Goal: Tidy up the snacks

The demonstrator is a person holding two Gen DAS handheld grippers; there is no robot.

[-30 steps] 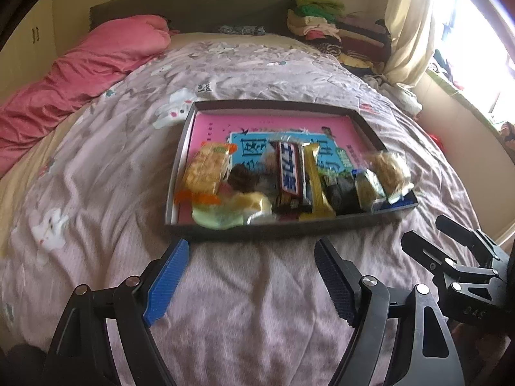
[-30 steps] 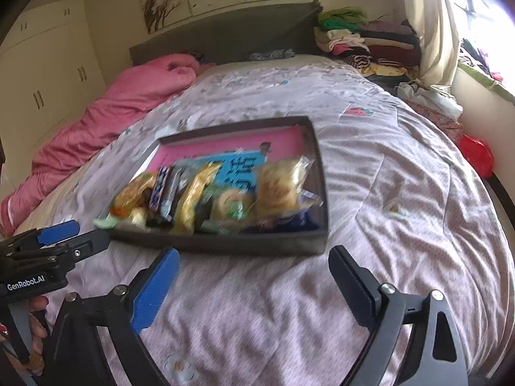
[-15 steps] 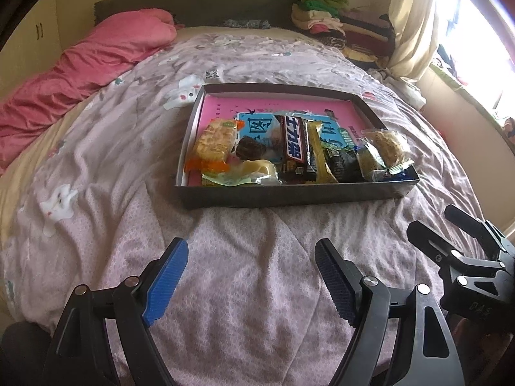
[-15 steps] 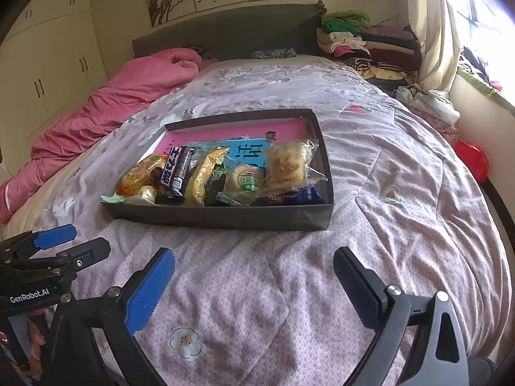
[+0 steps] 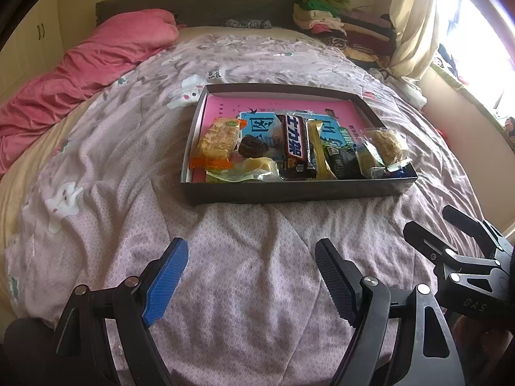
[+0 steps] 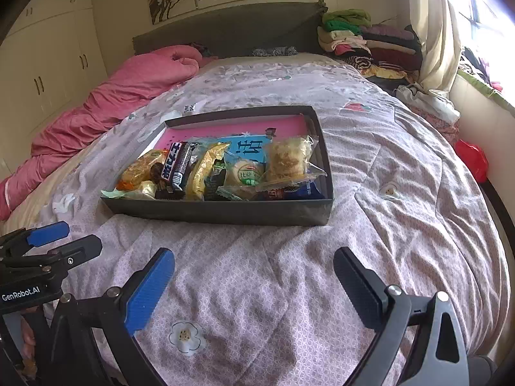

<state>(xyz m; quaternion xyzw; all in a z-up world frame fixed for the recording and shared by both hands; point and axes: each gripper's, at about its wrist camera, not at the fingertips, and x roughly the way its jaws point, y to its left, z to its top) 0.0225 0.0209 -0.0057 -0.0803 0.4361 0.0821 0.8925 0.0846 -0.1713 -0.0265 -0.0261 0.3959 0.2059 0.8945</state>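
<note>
A dark grey tray (image 5: 289,193) (image 6: 219,212) with a pink lining lies on the bed ahead of both grippers. Several wrapped snacks are crowded at its near end: an orange-wrapped cracker pack (image 5: 219,140) (image 6: 141,167), a Snickers bar (image 5: 294,143) (image 6: 175,167), a yellow bar (image 5: 318,148) (image 6: 206,167) and a clear-wrapped cake (image 5: 384,143) (image 6: 286,160). My left gripper (image 5: 251,247) (image 6: 75,236) hovers open over the bedcover, short of the tray. My right gripper (image 6: 254,255) (image 5: 450,231) is beside it, also open and holding nothing.
The lilac flowered bedcover (image 5: 128,160) spreads all around the tray. A pink duvet (image 5: 96,74) (image 6: 128,96) is bunched along the left side. Folded clothes (image 6: 363,38) are piled by the headboard at the right, near a curtain (image 6: 434,48). A red object (image 6: 471,159) lies beyond the bed's right edge.
Compared with a second ago the tray sits a little higher and farther off in both views. Over the last half second nothing has shifted. Both grippers stay open.
</note>
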